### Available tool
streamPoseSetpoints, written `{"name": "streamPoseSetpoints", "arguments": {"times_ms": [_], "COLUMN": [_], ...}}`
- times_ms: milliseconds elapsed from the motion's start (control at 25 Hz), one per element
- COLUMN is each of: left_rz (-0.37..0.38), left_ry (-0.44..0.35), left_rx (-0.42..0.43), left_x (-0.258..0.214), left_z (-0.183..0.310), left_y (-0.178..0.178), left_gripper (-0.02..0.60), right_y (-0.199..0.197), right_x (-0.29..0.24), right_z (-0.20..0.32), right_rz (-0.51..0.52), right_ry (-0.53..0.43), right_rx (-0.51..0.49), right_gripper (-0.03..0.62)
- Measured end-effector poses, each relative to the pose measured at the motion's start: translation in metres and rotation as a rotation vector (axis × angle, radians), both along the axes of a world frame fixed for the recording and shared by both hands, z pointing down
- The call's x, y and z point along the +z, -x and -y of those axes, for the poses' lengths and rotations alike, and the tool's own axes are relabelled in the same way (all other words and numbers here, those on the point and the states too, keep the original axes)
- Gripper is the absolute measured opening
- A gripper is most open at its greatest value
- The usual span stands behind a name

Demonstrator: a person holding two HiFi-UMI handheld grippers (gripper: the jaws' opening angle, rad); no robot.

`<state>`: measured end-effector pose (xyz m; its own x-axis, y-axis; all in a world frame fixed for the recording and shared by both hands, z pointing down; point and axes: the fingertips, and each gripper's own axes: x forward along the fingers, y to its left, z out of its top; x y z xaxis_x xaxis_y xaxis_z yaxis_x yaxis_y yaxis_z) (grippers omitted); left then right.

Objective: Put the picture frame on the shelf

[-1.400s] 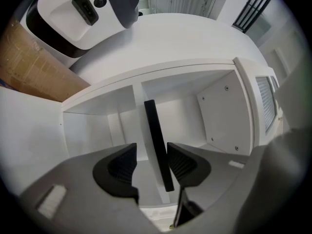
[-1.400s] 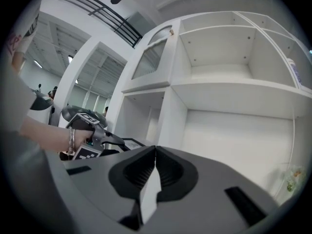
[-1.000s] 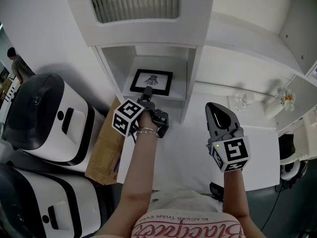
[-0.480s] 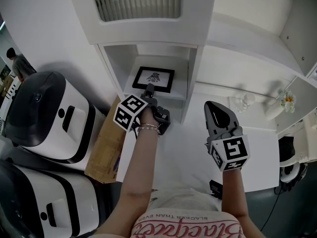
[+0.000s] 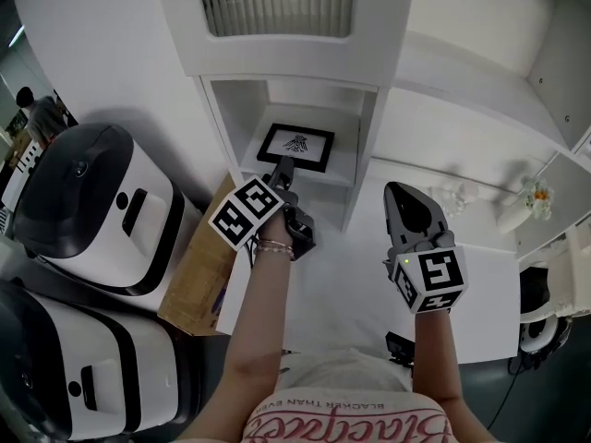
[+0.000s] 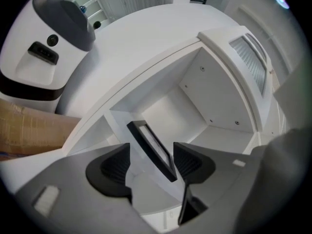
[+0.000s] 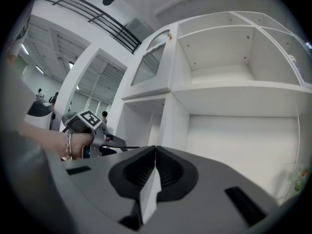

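The black picture frame (image 5: 296, 146) with a white print stands in the white shelf's (image 5: 343, 169) lower compartment. My left gripper (image 5: 283, 166) sits just in front of its lower edge. In the left gripper view the frame (image 6: 150, 147) shows edge-on between the dark pads (image 6: 113, 165). The jaws are opening, with a gap beside the frame and nothing pressed on it. My right gripper (image 5: 404, 194) hovers over the white table to the right. Its jaws (image 7: 155, 165) are shut and hold nothing.
Two white-and-black machines (image 5: 88, 206) (image 5: 74, 377) stand at the left, with a cardboard box (image 5: 199, 270) beside them. A slatted panel (image 5: 277, 3) tops the shelf unit. On the table (image 5: 480, 293) at the right are a glass item (image 5: 452, 192) and small flowers (image 5: 533, 192).
The left gripper's tips, which were at the frame's lower edge, have drawn slightly back from it. The frame stays in the compartment. The right gripper has hardly moved.
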<state>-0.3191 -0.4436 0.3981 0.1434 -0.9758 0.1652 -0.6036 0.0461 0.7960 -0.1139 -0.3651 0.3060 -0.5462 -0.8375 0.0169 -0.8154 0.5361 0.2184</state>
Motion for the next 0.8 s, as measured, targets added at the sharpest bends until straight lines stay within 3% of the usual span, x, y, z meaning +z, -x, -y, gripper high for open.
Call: {"name": "streamPoseSetpoints", "arguments": {"times_ms": [120, 360, 520, 800], "left_rz": [0.112, 0.424, 0.558, 0.811], "left_ry": [-0.042, -0.152, -0.256, -0.372], "left_rx": [0.011, 0.035, 0.094, 0.067], "left_x": [-0.017, -0.048, -0.069, -0.105], "left_z": [-0.009, -0.031, -0.042, -0.069], "left_y": [-0.001, -0.008, -0.016, -0.017], "left_gripper": [0.262, 0.261, 0.261, 0.261], "right_y": [0.0, -0.005, -0.011, -0.012], "right_x": [-0.003, -0.015, -0.023, -0.031], "right_z": [-0.001, -0.003, -0.005, -0.01], "right_rz": [0.007, 0.005, 0.014, 0.017], "right_ry": [-0.005, -0.023, -0.037, -0.047], "right_rx": [0.007, 0.029, 0.025, 0.011], "right_gripper": [0.008, 0.008, 0.008, 0.008]}}
